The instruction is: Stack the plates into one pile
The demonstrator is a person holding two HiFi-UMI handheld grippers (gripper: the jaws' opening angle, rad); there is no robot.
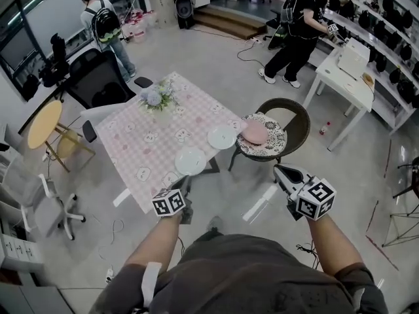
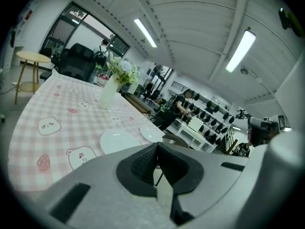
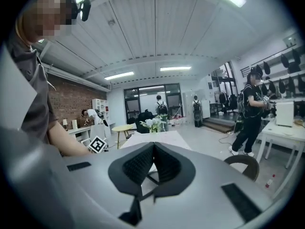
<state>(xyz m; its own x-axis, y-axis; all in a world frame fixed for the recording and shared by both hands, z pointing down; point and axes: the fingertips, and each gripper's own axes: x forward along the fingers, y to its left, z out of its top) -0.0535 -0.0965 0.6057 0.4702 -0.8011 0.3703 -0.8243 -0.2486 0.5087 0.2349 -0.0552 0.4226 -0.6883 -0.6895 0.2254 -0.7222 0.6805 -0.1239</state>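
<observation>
Stacking not yet begun: a person stands just off the corner of the table (image 1: pixel 134 146) w/ a gripper in each hand, and no pile exists. The near white plate (image 1: pixel 190 161) lies flat by the table's edge closest to the person. The far white plate (image 1: pixel 221 137) lies just beside it at the same edge, the two apart, neither on the other. A pink dish (image 1: pixel 255 133), apparently a third plate though too small to be sure, sits off the table on the patterned seat of a chair (image 1: pixel 298 124) just beside that edge. Judged from this, the whole job is left: one plate to be lifted onto another, then the rest brought over. The left gripper (image 2: pixel 156 146) has its ribbed pads pressed together w/ nothing between them; both white plates show beyond its tips, well short of contact. The right gripper (image 3: pixel 152 147) likewise has its pads closed tip to tip and carries nothing, pointing across the room w/ the table and its vase (image 3: pixel 153 124) of flowers ahead. Neither gripper touches a plate, the table or the chair.
</observation>
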